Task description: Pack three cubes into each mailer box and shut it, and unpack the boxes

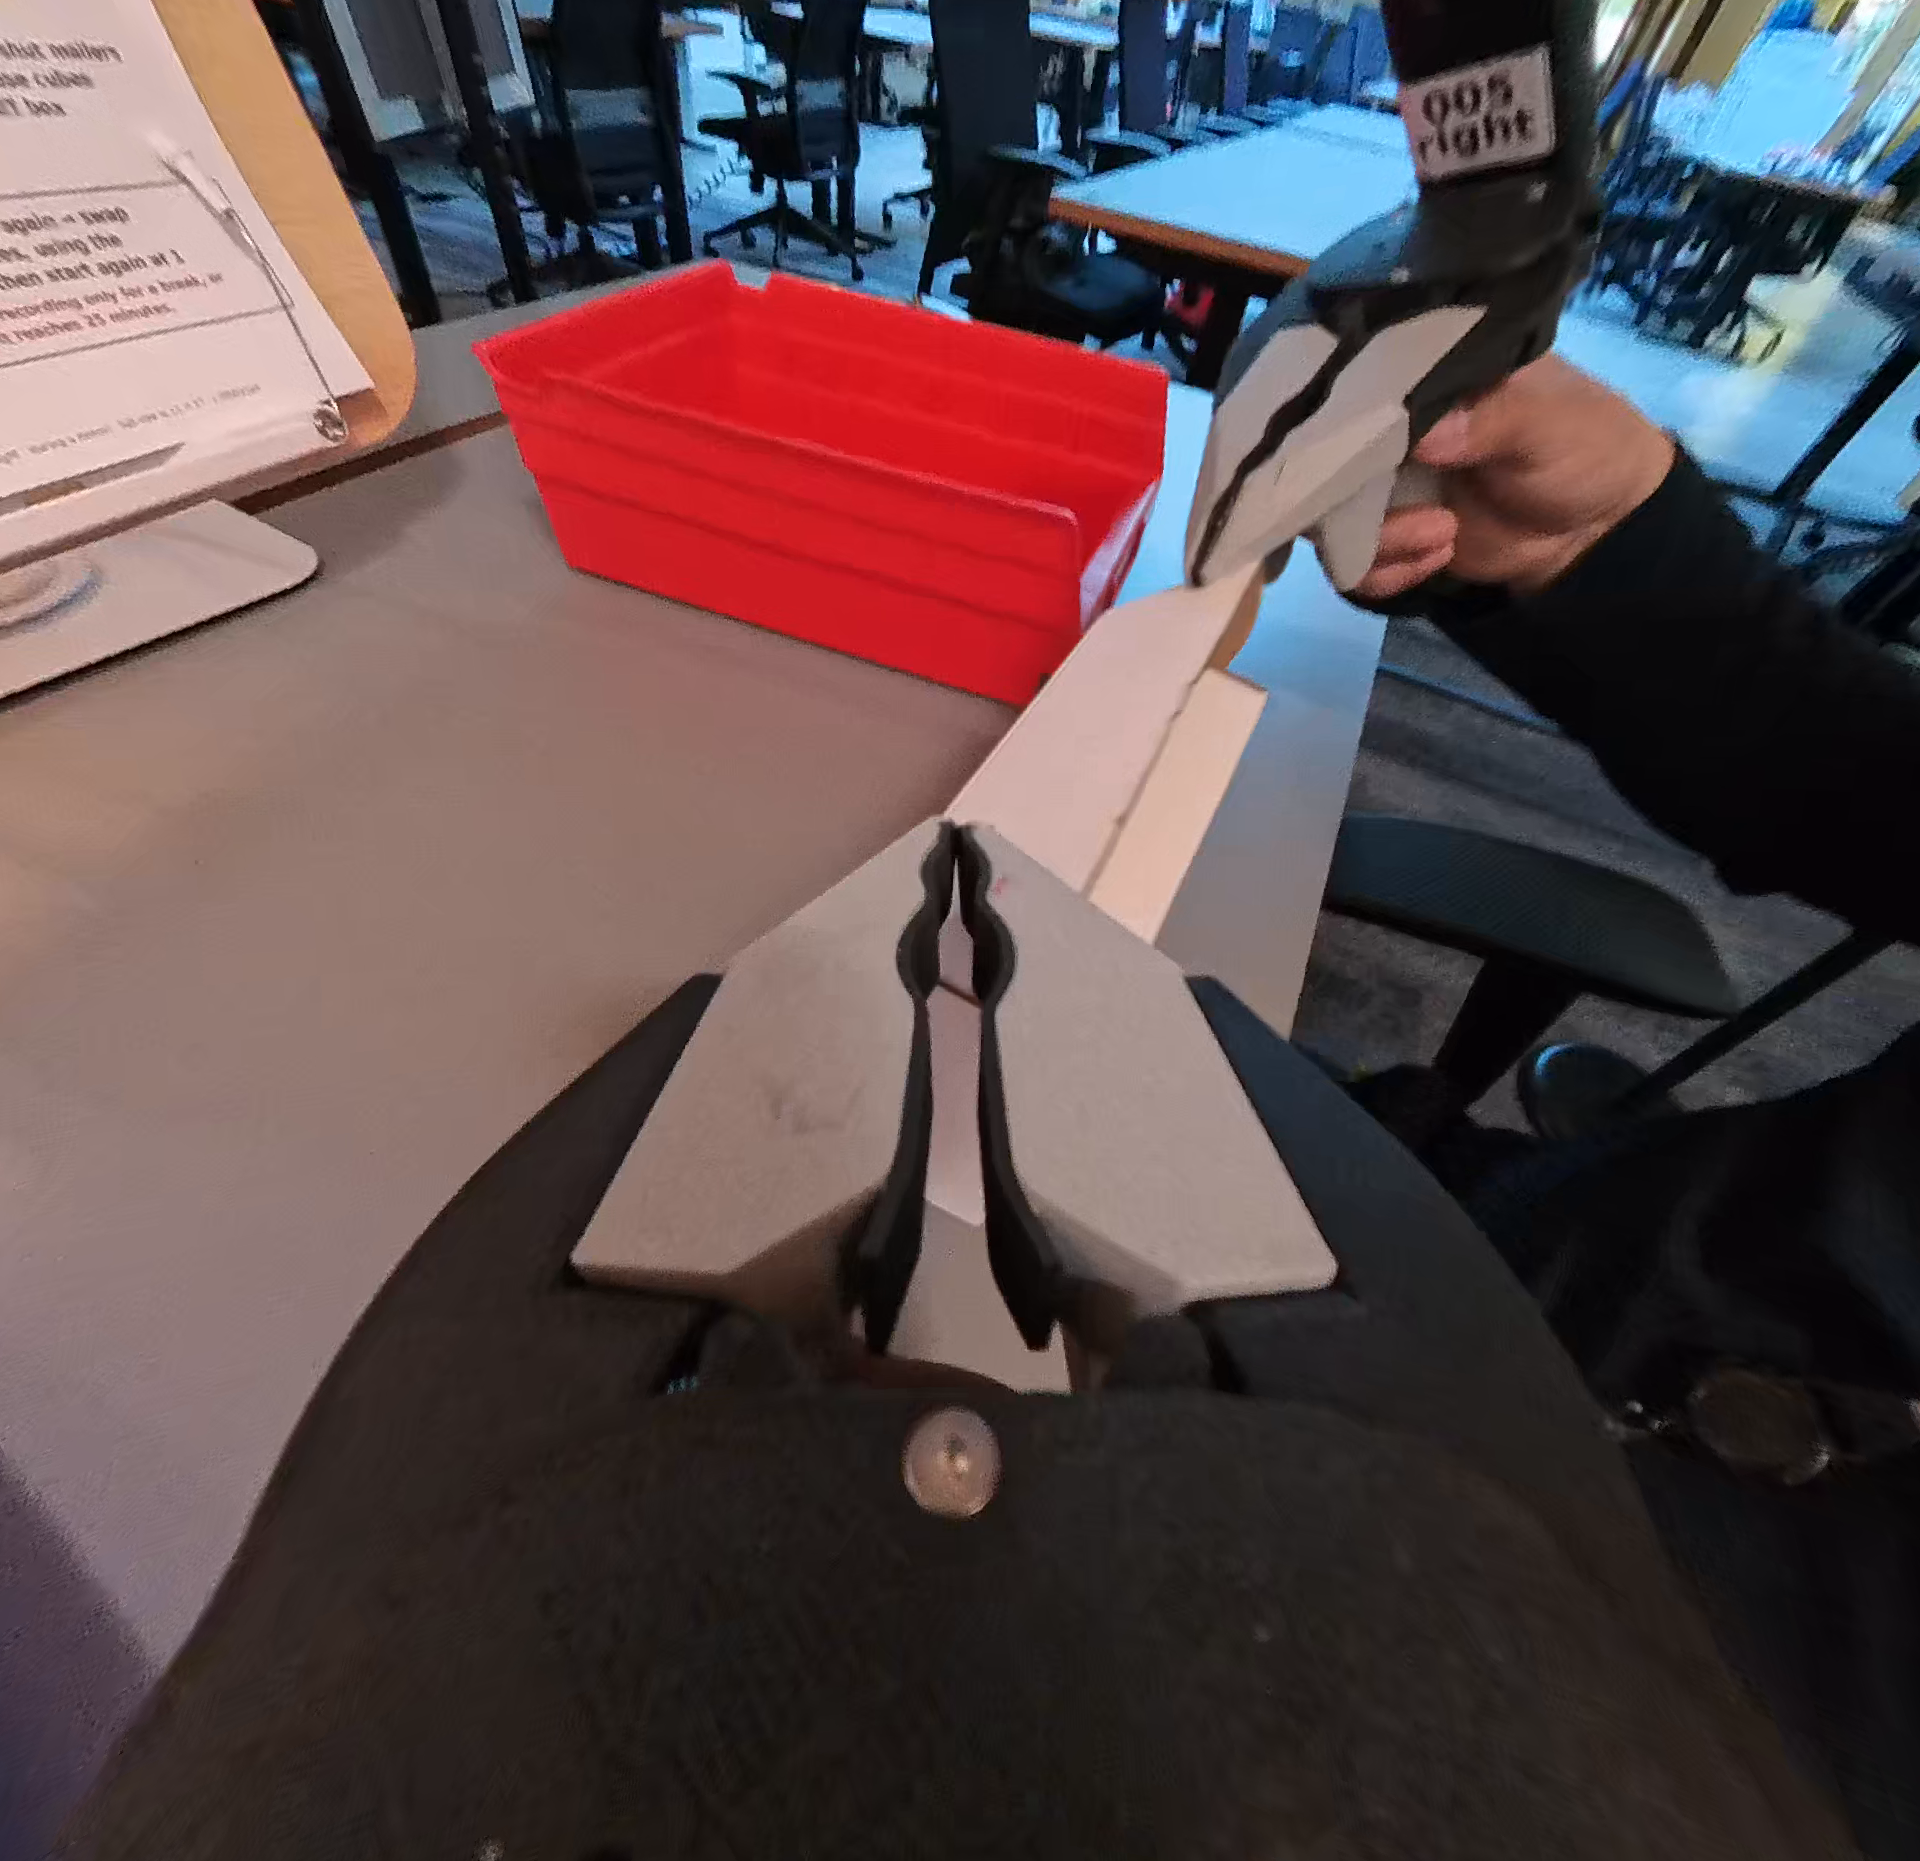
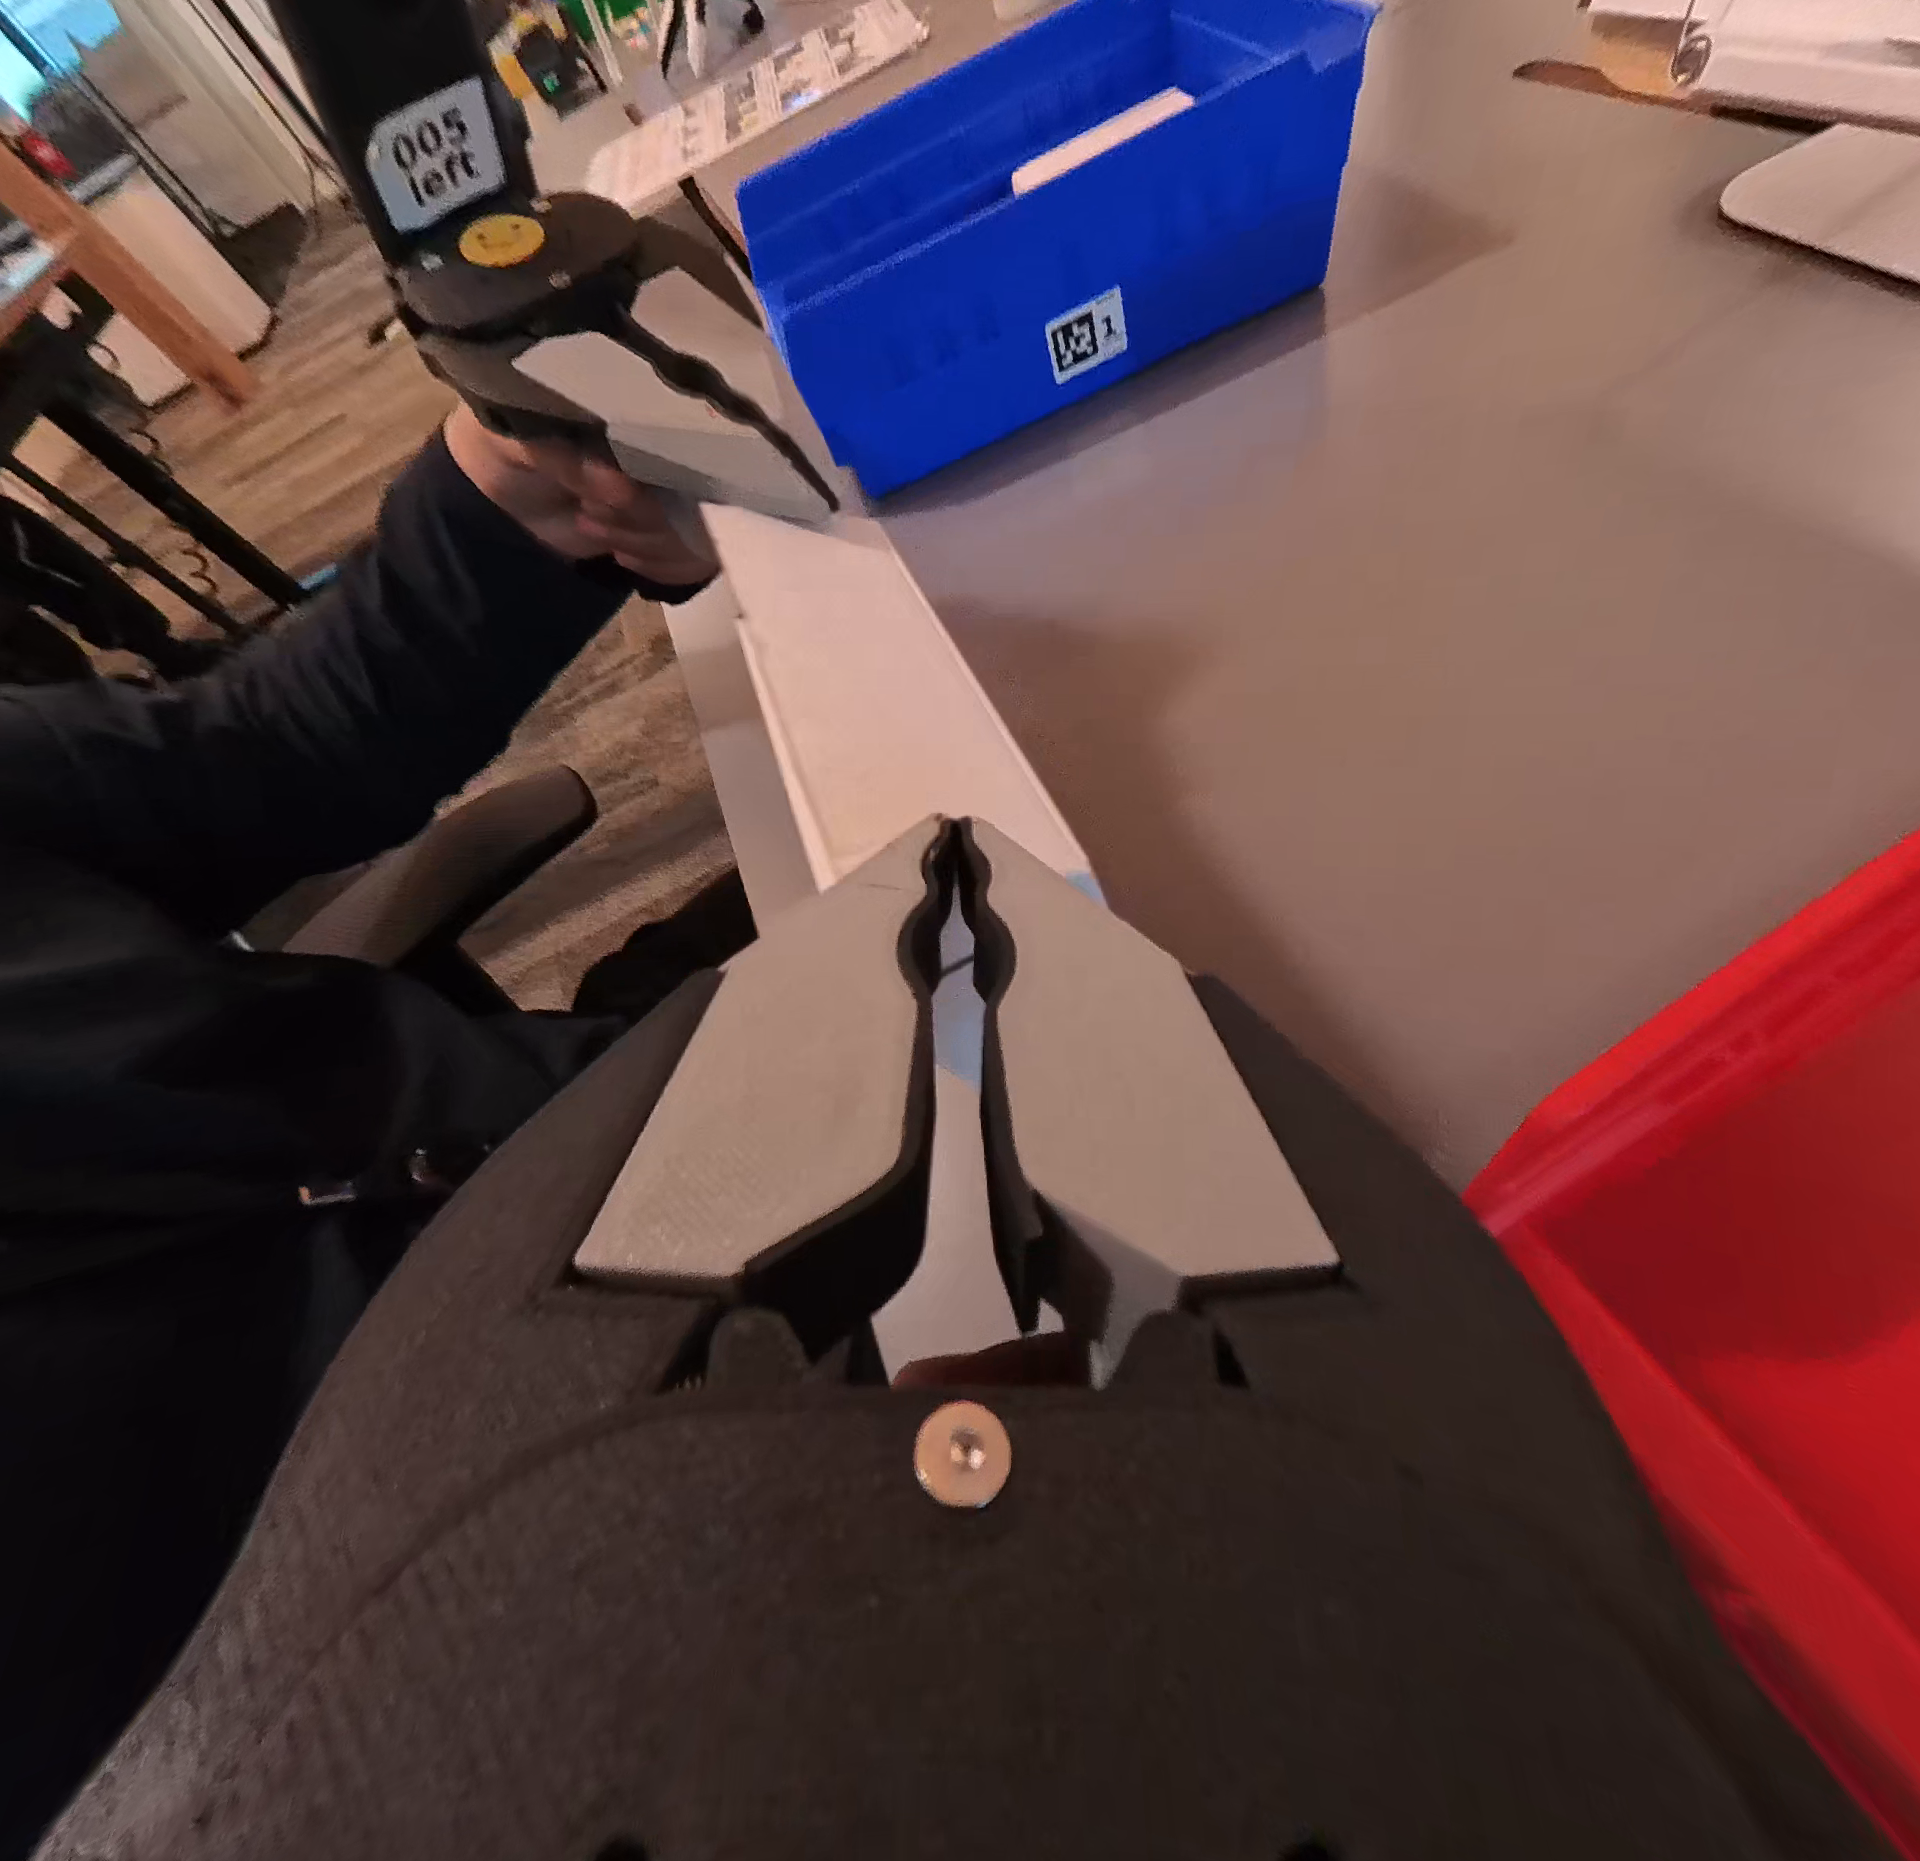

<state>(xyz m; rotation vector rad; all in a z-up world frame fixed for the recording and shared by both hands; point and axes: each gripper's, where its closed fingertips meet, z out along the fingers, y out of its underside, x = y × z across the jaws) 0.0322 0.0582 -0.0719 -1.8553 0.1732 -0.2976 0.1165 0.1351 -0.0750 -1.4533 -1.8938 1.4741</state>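
A white mailer box (image 1: 1091, 731) lies closed along the table's near edge, stretched between my two grippers. My left gripper (image 1: 956, 832) is shut at one end of the box, its pads meeting on the box's end. In the right wrist view it (image 2: 826, 502) sits at the far end of the box (image 2: 873, 710). My right gripper (image 2: 956, 824) is shut on the other end. The left wrist view shows it (image 1: 1205, 570) pinching a cardboard flap at that end. No cubes show.
A red bin (image 1: 831, 523) stands on the grey table (image 1: 416, 824) behind the box and looks empty. A blue bin (image 2: 1039, 284) farther left holds a white box (image 2: 1112, 138). A sheet on a stand (image 1: 135, 284) is at the far left. A chair (image 1: 1507, 907) is beyond the table edge. About 12 centimetres separates my left fingertips from my right.
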